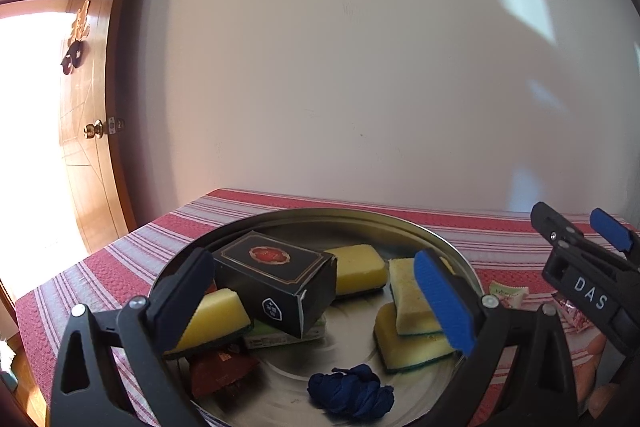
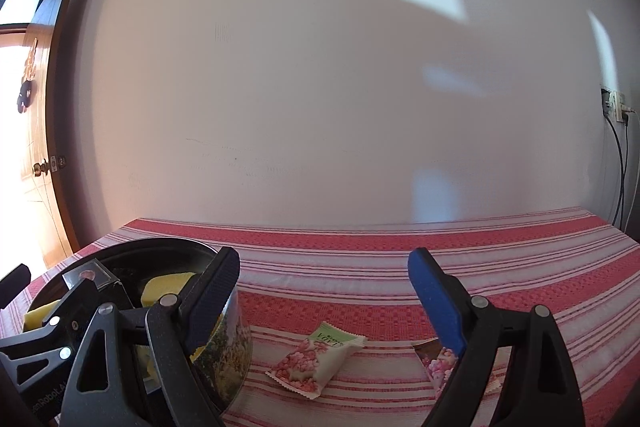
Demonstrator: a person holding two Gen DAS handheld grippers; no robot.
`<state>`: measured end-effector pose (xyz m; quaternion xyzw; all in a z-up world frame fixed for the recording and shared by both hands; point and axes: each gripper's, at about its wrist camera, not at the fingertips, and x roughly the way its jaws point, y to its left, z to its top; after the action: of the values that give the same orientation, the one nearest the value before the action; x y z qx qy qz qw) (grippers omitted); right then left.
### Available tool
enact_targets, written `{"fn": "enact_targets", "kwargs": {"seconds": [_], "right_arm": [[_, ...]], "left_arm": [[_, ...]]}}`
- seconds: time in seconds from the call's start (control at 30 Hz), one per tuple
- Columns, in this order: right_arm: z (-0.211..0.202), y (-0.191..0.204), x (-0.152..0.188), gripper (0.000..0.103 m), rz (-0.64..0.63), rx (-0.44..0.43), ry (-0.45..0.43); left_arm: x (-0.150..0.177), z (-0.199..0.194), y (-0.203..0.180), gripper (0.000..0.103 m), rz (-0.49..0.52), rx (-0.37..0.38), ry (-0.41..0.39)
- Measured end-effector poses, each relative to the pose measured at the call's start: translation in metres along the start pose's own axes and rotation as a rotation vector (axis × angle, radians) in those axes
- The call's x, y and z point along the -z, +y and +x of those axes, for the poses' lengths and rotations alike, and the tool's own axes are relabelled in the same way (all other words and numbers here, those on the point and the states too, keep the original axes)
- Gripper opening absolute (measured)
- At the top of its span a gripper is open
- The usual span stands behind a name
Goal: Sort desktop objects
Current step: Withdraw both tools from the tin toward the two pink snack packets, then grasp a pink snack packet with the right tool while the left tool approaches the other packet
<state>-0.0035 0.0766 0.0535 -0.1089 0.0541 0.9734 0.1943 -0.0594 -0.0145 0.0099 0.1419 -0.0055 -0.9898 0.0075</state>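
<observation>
Your left gripper (image 1: 324, 303) has its fingers wide apart over the round metal tray (image 1: 360, 217), holding nothing, framing the black box (image 1: 276, 285) propped on yellow sponges (image 1: 412, 311) beside a blue bundle (image 1: 350, 391). Your right gripper (image 2: 324, 311), fingers equally spread and empty, hovers above the striped bench (image 2: 360, 267), where one snack packet (image 2: 316, 357) lies. Its right finger partly hides a second packet (image 2: 434, 359).
</observation>
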Motion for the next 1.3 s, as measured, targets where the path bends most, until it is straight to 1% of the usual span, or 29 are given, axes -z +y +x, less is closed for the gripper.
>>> {"fn": "enact_targets", "kwargs": {"seconds": [0.07, 0.2, 0.3, 0.47, 0.53, 0.63, 0.7, 0.73, 0.77, 0.9, 1.03, 1.13, 1.23, 1.27, 1.3], "right_arm": [[0.001, -0.005, 0.000, 0.088, -0.007, 0.021, 0.006], [0.000, -0.018, 0.000, 0.088, -0.051, 0.100, 0.005], [0.005, -0.033, 0.000, 0.088, -0.046, 0.148, 0.031], [0.018, -0.069, 0.001, 0.088, 0.038, 0.168, 0.111], [0.023, -0.081, 0.004, 0.088, 0.045, 0.176, 0.161], [0.022, -0.109, 0.006, 0.088, 0.079, 0.176, 0.236], [0.027, -0.119, 0.009, 0.088, 0.103, 0.148, 0.295], [0.030, -0.123, 0.011, 0.086, 0.108, 0.120, 0.326], [0.032, -0.125, 0.014, 0.081, 0.104, 0.097, 0.352], [0.043, -0.114, 0.023, 0.076, 0.019, 0.010, 0.447], [0.060, -0.098, 0.035, 0.063, -0.081, 0.003, 0.562], [0.075, -0.093, 0.045, 0.053, -0.112, -0.004, 0.649], [0.072, -0.091, 0.044, 0.048, -0.148, -0.017, 0.637], [0.071, -0.091, 0.045, 0.045, -0.146, -0.025, 0.636], [0.070, -0.091, 0.045, 0.044, -0.142, -0.036, 0.637]], "left_arm": [[0.000, -0.002, -0.002, 0.102, 0.001, 0.009, 0.001], [0.002, -0.007, -0.006, 0.102, 0.003, 0.036, -0.002], [0.003, -0.012, -0.012, 0.102, 0.016, 0.057, -0.004], [0.003, -0.018, -0.023, 0.102, 0.051, 0.093, -0.011], [0.004, -0.020, -0.029, 0.102, 0.068, 0.110, -0.012], [0.005, -0.023, -0.038, 0.102, 0.101, 0.135, -0.012], [0.005, -0.026, -0.046, 0.102, 0.125, 0.154, -0.008], [0.006, -0.027, -0.050, 0.102, 0.141, 0.164, -0.005], [0.007, -0.028, -0.055, 0.102, 0.159, 0.171, -0.005], [0.010, -0.036, -0.075, 0.102, 0.241, 0.196, -0.018], [0.013, -0.039, -0.087, 0.102, 0.296, 0.206, -0.019], [0.013, -0.037, -0.091, 0.102, 0.308, 0.199, -0.004], [0.014, -0.036, -0.093, 0.102, 0.323, 0.197, 0.005], [0.014, -0.036, -0.095, 0.102, 0.332, 0.197, 0.008], [0.014, -0.035, -0.097, 0.102, 0.342, 0.201, 0.010]]}}
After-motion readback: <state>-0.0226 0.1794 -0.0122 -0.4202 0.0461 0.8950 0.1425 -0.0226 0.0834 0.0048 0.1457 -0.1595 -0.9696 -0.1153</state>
